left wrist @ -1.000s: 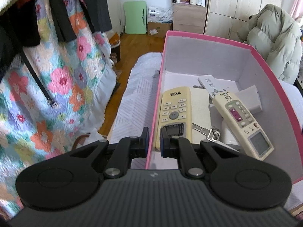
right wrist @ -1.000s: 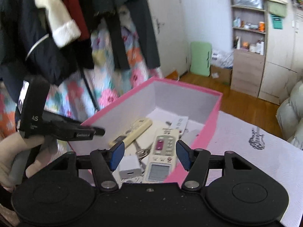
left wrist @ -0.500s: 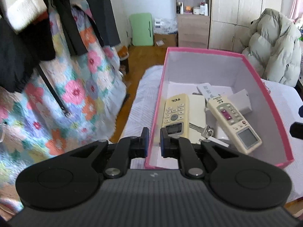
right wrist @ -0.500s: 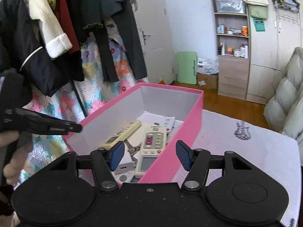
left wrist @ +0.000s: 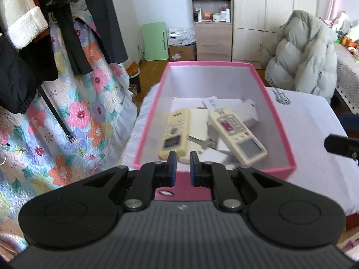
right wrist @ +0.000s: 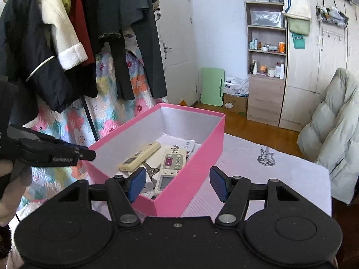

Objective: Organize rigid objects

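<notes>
My left gripper (left wrist: pixel 181 165) is squeezed closed on nothing. My right gripper (right wrist: pixel 176 182) is opening, empty. Both remotes (left wrist: pixel 174 132) lie inside the pink box (left wrist: pixel 143 134). Hanging coats (right wrist: pixel 67 33) crowd the left side.

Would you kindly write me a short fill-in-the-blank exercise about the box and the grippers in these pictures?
1. The remotes lie inside a ____ box.
2. The left gripper holds ____.
3. The guitar drawing is on the ____ cloth.
4. Between the two cream remotes lies a metal ____.

Missing words: pink; nothing; white; key
</notes>
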Demonstrator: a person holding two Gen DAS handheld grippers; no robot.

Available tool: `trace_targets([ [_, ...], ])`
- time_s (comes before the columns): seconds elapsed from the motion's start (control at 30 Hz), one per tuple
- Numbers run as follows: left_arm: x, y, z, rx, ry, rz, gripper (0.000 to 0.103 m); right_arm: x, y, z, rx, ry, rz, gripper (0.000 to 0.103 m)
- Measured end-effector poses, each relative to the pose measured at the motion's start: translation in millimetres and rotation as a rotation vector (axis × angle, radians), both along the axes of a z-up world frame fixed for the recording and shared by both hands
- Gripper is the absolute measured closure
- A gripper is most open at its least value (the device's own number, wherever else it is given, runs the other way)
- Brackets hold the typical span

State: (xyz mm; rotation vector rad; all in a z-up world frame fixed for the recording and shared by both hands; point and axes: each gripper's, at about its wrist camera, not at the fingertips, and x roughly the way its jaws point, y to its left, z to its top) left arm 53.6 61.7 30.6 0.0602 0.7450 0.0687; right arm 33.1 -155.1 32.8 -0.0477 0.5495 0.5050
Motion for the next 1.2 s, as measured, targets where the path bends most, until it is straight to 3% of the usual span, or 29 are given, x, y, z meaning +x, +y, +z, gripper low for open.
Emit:
trace_targets([
  [0.2, -23.6, -20.8, 5.5, -0.005, -0.011, -0.024, 0.091, -25.8, -10.2, 14.1, -0.027, -0.024, -0.01, 0.035],
  [0.37, -41.6, -34.1, 11.1, -0.015, -0.019, -0.04, 0.088, -46.7, -18.4, 19.0, -0.062, -0.03, -0.04, 0.025],
  [0.53, -55.8, -43.2, 18.5, 0.005, -0.048, -0.048, 0.061, -64.2, -27.5, 21.7, -0.156, -0.082, -0.143, 0.007],
  [0.6, -60.9, -46.1, 21.2, 0.011, -0.057, -0.053, 0.058, -68.4, -33.3, 23.2, -0.174, -0.097, -0.186, 0.004],
  [0.83, -67.8, -47.8, 23.8, 0.006, -0.071, -0.055, 0.033, -71.3, -56.2, 23.0, -0.065, -0.076, -0.252, 0.004],
  [0.97, -67.9, -48.5, 22.4, -0.013, -0.059, -0.054, 0.024, -71.0, -60.6, 16.7, -0.056, -0.061, -0.297, 0.004],
  [1.1, -66.9, -49.9, 19.1, -0.039, -0.055, -0.033, 0.015, -82.5, -54.4, 9.9, -0.104, -0.107, -0.327, 0.004],
  [1.2, -70.5, -52.3, 15.3, -0.042, -0.053, -0.043, 0.011, -86.5, -56.7, 8.7, -0.051, -0.089, -0.316, 0.004],
])
